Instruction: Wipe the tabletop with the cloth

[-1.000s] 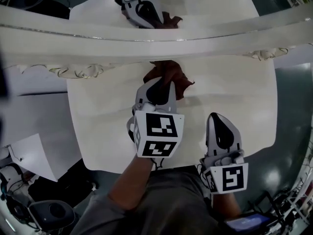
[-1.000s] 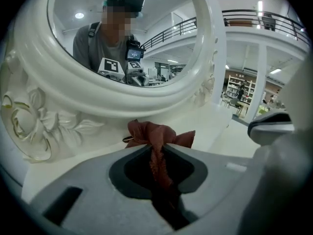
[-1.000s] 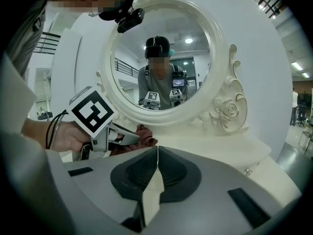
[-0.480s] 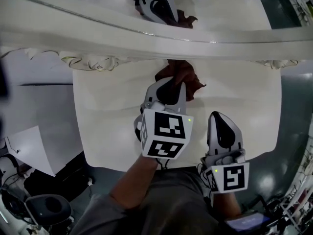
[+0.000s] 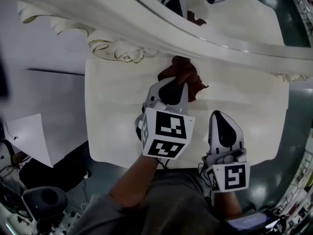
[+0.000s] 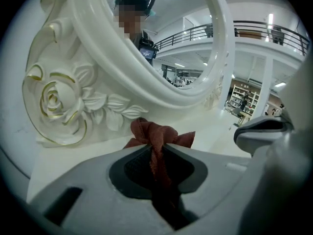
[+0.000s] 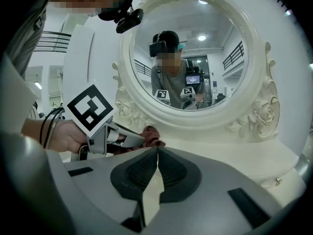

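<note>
A rust-red cloth (image 5: 188, 75) lies bunched on the white tabletop (image 5: 117, 111), right against the base of the carved mirror frame (image 5: 161, 26). My left gripper (image 5: 168, 87) is shut on the cloth's near end. In the left gripper view the cloth (image 6: 159, 133) runs down between the dark pads (image 6: 137, 168) of my left gripper (image 6: 156, 151). My right gripper (image 5: 221, 115) hovers over the table's front right part, apart from the cloth. Its jaws (image 7: 157, 150) meet at the tips with nothing between them. The right gripper view shows the cloth (image 7: 151, 136) to the left.
The oval mirror (image 7: 190, 58) stands along the table's back and reflects the person and both grippers. A carved rose (image 6: 54, 102) sticks out at the frame's base. A white sheet (image 5: 29, 136) and a dark stool (image 5: 44, 199) sit on the floor at the left.
The head view has swung, so the mirror frame now slants across the picture. My left gripper and the cloth have slid a little along the mirror base; the right gripper has moved with them.
</note>
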The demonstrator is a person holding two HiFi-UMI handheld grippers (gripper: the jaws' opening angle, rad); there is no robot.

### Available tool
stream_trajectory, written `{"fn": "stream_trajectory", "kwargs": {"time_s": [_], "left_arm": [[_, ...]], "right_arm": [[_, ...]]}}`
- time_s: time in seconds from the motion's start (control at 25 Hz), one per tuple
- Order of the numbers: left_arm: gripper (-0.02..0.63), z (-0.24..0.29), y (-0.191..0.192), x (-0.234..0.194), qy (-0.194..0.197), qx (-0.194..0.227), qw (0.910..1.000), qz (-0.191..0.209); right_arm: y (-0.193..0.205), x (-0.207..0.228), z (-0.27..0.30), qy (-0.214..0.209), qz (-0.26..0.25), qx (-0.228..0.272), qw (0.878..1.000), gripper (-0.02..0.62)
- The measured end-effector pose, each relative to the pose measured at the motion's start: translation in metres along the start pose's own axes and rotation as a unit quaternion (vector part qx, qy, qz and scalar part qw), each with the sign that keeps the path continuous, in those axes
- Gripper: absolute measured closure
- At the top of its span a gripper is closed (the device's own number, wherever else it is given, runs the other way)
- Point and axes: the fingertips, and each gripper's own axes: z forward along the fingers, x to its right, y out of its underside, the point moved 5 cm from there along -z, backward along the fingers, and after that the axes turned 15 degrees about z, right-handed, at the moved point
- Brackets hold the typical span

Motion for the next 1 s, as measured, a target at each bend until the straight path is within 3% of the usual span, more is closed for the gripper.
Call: {"fn": "stream_trajectory", "kwargs": {"time_s": [1.0], "left_arm": [[0.532,-0.065,0.061,-0.091,-0.070,-0.004,0.9968,-0.037]], "right_arm": [[0.013,-0.095,0.057,-0.082,-0.028,-0.020,0.996,0.580]]}}
